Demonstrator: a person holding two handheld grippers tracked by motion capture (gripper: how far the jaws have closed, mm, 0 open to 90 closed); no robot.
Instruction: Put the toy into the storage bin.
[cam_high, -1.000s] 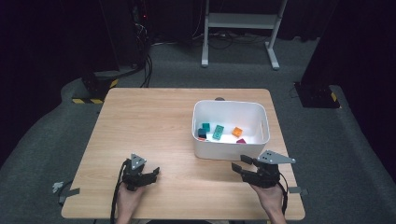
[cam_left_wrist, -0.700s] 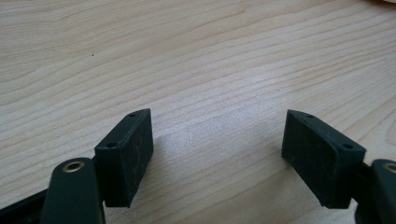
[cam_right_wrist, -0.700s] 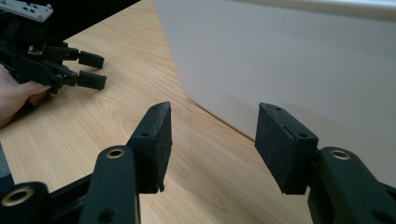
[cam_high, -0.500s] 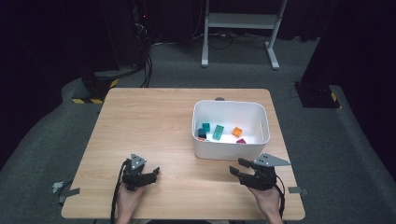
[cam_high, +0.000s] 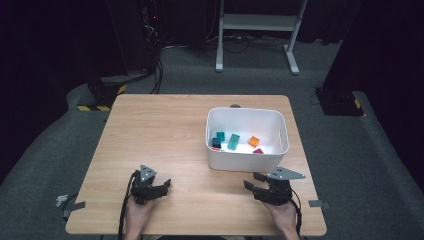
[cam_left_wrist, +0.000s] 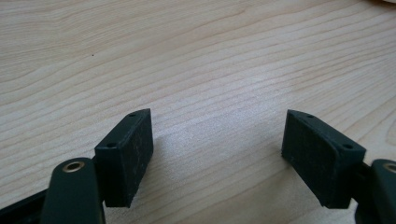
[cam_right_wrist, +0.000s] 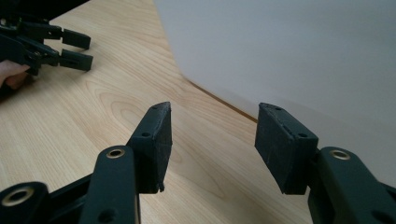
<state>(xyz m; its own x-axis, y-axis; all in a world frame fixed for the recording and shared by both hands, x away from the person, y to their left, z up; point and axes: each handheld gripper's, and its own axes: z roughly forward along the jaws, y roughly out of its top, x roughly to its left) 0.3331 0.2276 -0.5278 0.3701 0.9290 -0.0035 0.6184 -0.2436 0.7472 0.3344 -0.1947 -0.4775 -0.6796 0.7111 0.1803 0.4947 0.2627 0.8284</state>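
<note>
I have my left gripper (cam_high: 162, 186) low over the pale wooden table (cam_high: 165, 130) near its front edge, jaws apart with nothing but bare wood grain between the flat, matte black pads (cam_left_wrist: 135, 149). My right gripper (cam_high: 252, 181) sits near the front right, just short of the white plastic bin (cam_high: 247, 160); its jaws stand apart too, empty, and in the right gripper view the bin's smooth wall (cam_right_wrist: 289, 60) rises just beyond the pads (cam_right_wrist: 156, 140). The bin is rectangular with rounded corners and stands on the table's right half. Inside it lie small blocks: a teal brick (cam_high: 233, 141) with a smaller teal one (cam_high: 220, 135) beside it, an orange one (cam_high: 254, 141), a magenta one (cam_high: 258, 150) and a dark one (cam_high: 216, 142).
</note>
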